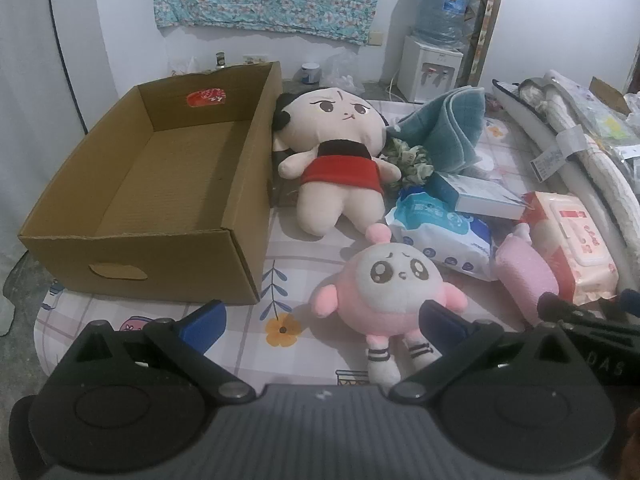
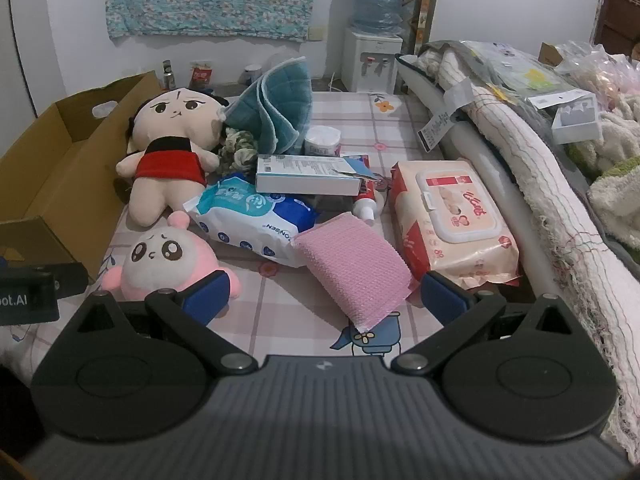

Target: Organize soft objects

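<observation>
The round pink-and-white plush toy (image 1: 384, 284) is found at one o'clock of the left gripper (image 1: 320, 320), nearest it; brown cardboard box (image 1: 132, 248) at eleven. Both grippers are released, the right gripper (image 2: 326, 294) included.

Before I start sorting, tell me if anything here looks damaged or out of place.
The white carton lies across the blue wipes pack with its end flap torn open. A toothpaste tube is wedged beneath it, hard items among the soft ones. The cardboard box holds nothing.
</observation>
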The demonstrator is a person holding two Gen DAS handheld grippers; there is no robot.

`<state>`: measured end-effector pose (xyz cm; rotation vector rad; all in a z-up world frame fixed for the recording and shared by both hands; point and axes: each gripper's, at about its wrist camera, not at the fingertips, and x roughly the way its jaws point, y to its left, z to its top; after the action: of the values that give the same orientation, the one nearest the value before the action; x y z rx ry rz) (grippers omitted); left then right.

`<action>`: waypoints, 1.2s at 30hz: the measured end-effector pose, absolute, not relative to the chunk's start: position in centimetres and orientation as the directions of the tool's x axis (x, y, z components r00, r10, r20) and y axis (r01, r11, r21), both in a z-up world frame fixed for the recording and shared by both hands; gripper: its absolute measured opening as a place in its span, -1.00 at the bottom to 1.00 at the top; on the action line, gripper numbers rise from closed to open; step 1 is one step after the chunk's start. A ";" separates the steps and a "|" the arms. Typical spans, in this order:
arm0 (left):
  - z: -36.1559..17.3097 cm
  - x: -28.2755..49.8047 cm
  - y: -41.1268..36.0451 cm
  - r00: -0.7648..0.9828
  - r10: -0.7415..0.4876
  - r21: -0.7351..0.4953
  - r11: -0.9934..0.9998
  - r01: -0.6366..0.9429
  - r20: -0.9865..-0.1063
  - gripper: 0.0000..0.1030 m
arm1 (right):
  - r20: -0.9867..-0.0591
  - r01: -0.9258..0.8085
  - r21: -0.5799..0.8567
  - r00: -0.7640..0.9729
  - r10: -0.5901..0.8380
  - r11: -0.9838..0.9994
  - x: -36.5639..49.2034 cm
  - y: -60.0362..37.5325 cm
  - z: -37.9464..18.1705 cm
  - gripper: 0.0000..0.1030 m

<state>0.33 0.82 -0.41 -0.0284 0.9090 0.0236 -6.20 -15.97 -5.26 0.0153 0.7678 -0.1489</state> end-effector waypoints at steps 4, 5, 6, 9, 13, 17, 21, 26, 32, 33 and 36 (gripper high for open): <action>-0.4 0.3 0.9 0.613 0.007 -0.017 0.999 -0.032 -0.790 1.00 | -0.694 0.139 -0.040 0.708 -0.128 0.989 -6.2 -16.0 -5.3 0.98; -0.4 0.3 0.9 0.612 0.007 -0.016 0.999 -0.033 -0.791 1.00 | -0.694 0.140 -0.040 0.708 -0.128 0.989 -6.2 -16.1 -5.3 0.98; -0.5 0.3 0.8 0.612 0.007 -0.016 0.999 -0.032 -0.791 1.00 | -0.694 0.140 -0.040 0.709 -0.128 0.989 -6.2 -16.0 -5.3 0.98; -0.6 0.3 0.8 0.609 0.007 -0.014 0.999 -0.030 -0.793 1.00 | -0.694 0.139 -0.039 0.709 -0.127 0.990 -6.2 -16.0 -5.3 0.98; -0.6 0.2 0.6 0.603 0.008 -0.011 1.000 -0.029 -0.797 1.00 | -0.695 0.137 -0.038 0.708 -0.125 0.990 -6.1 -16.0 -5.3 0.98; -0.6 0.2 0.6 0.599 0.010 -0.009 1.000 -0.029 -0.801 1.00 | -0.693 0.136 -0.036 0.710 -0.123 0.990 -6.1 -16.0 -5.3 0.98; -0.6 0.2 0.6 0.600 0.010 -0.009 1.000 -0.028 -0.800 1.00 | -0.694 0.136 -0.036 0.710 -0.123 0.990 -6.1 -15.9 -5.2 0.98; -0.6 0.2 0.6 0.599 0.010 -0.009 1.000 -0.029 -0.801 1.00 | -0.692 0.126 -0.034 0.713 -0.114 0.991 -6.1 -15.9 -5.2 0.98; -0.6 0.2 0.7 0.598 0.010 -0.010 1.000 -0.029 -0.801 1.00 | -0.690 0.127 -0.034 0.715 -0.115 0.991 -6.0 -15.8 -4.9 0.98; -0.6 0.2 0.7 0.598 0.010 -0.010 1.000 -0.029 -0.801 1.00 | -0.690 0.126 -0.033 0.715 -0.114 0.991 -6.0 -15.8 -4.9 0.98; -0.7 0.2 0.9 0.595 0.011 -0.009 1.000 -0.030 -0.804 1.00 | -0.689 0.125 -0.034 0.716 -0.114 0.992 -6.0 -15.8 -5.0 0.98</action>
<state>0.15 0.85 -0.68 -0.0218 0.9339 0.0234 -6.04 -15.81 -4.97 0.0150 0.7619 -0.1324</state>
